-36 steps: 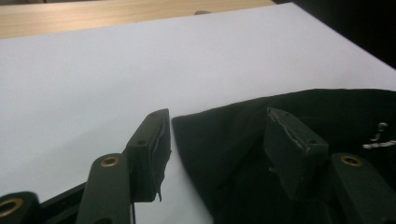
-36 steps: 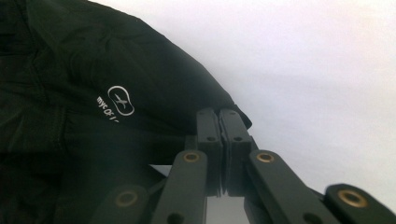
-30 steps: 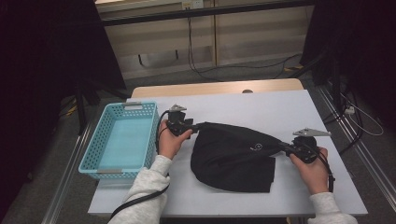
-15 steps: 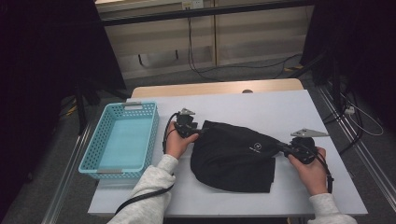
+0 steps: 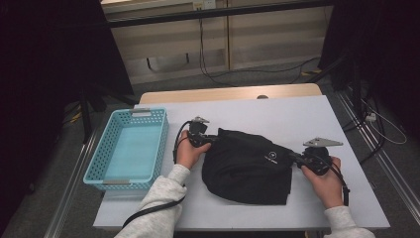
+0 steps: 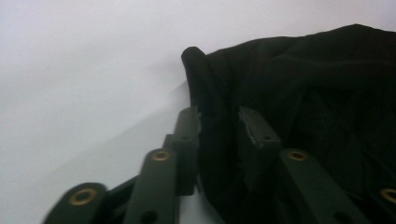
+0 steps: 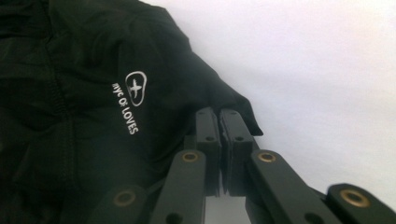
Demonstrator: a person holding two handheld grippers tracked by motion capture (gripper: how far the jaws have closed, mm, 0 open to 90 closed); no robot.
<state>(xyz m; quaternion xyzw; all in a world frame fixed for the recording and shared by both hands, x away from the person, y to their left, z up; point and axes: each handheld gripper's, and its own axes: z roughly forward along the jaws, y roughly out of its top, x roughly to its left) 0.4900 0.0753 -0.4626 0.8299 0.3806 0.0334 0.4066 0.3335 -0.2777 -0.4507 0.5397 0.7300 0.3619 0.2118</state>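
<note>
White bench, viewed from above. Light blue basket stands at its left side, well apart from the work. Black garment, crumpled, lies at mid-bench toward the near edge, between the two hands; a small white logo reading "nyc & LOVES" sits near its right end. Left gripper is at the garment's far left corner. Its jaws have just been closing and now stand either side of a raised fold of the cloth, pads against it, a thick ridge of fabric between. Right gripper is at the garment's right edge, jaws pressed nearly together, pinching a thin corner of the cloth just off the bench.
</note>
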